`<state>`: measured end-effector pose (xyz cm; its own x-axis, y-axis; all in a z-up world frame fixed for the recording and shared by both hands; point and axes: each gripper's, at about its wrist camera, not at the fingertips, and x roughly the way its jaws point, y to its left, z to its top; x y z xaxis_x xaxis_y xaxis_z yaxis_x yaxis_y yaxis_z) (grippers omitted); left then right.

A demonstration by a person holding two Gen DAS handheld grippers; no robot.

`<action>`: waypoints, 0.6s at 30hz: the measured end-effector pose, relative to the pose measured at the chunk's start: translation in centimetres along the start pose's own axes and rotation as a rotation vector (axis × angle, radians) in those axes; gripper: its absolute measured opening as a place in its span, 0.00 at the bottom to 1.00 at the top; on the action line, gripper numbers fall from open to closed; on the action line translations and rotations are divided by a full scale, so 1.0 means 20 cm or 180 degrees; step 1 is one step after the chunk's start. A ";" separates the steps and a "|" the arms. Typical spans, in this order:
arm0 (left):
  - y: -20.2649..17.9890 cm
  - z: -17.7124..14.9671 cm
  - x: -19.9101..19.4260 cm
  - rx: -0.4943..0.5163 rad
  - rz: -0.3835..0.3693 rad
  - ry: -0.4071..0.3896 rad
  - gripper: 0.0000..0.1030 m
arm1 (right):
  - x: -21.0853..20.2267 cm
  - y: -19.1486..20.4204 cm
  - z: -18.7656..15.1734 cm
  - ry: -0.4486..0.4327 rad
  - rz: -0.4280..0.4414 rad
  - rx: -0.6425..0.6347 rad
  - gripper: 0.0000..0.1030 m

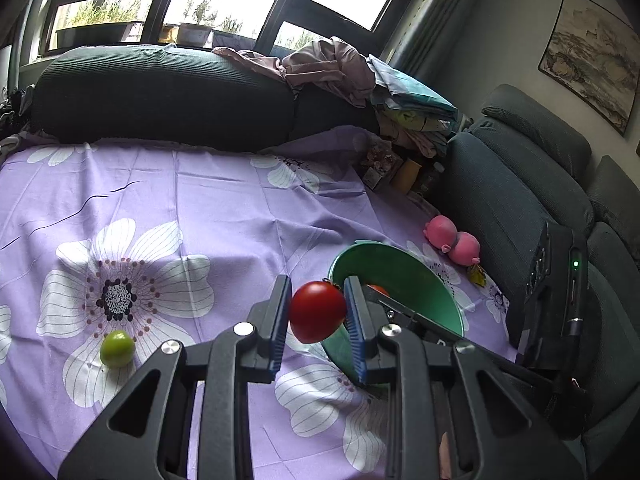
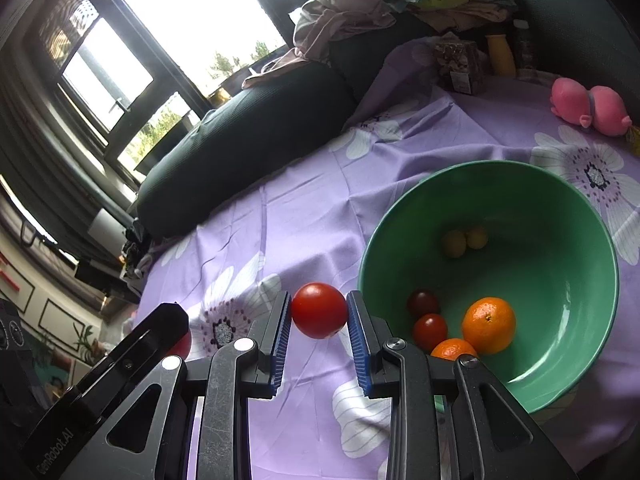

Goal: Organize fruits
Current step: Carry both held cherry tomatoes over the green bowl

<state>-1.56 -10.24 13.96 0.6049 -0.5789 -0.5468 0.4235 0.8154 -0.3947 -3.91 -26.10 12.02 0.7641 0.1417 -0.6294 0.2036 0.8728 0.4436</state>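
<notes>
- Left tomato [image 1: 317, 312]: clamped between the closed blue pads of the left tool [image 1: 318, 316], held clear of the cloth [image 1: 180, 200], just beside the near rim of the bowl [image 1: 420, 280].
- Right tomato [image 2: 319, 310]: gripped the same way by the right tool [image 2: 319, 314], above the cloth and just left of the bowl [image 2: 560, 208] in the right wrist view.
- Bowl: green, resting on the purple flowered cloth, already holding two oranges [image 2: 489, 325], two dark red tomatoes [image 2: 430, 330] and two small yellow fruits [image 2: 464, 242].
- Green fruit [image 1: 117, 348]: loose on the cloth, well apart from the bowl.
- Step, as I judge it: both tomatoes are picked and in carry toward the bowl.
- Next move calls for bringing each tool over the rim, low enough not to bruise the fruit, then opening; the tools sit close, so one at a time looks safer.
</notes>
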 end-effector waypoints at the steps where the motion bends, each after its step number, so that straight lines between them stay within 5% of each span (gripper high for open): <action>1: -0.01 0.00 0.00 0.0014 -0.0009 -0.0004 0.25 | -0.01 -0.01 0.00 -0.0024 -0.0020 0.0018 0.29; 18: -0.21 -0.02 0.14 0.0318 -0.0267 0.0145 0.25 | -0.14 -0.17 0.03 -0.0313 -0.0249 0.0304 0.29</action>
<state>-1.86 -15.32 13.87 0.5343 -0.6430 -0.5487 0.5377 0.7594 -0.3663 -6.37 -29.75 12.76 0.7990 0.0246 -0.6008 0.3184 0.8303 0.4574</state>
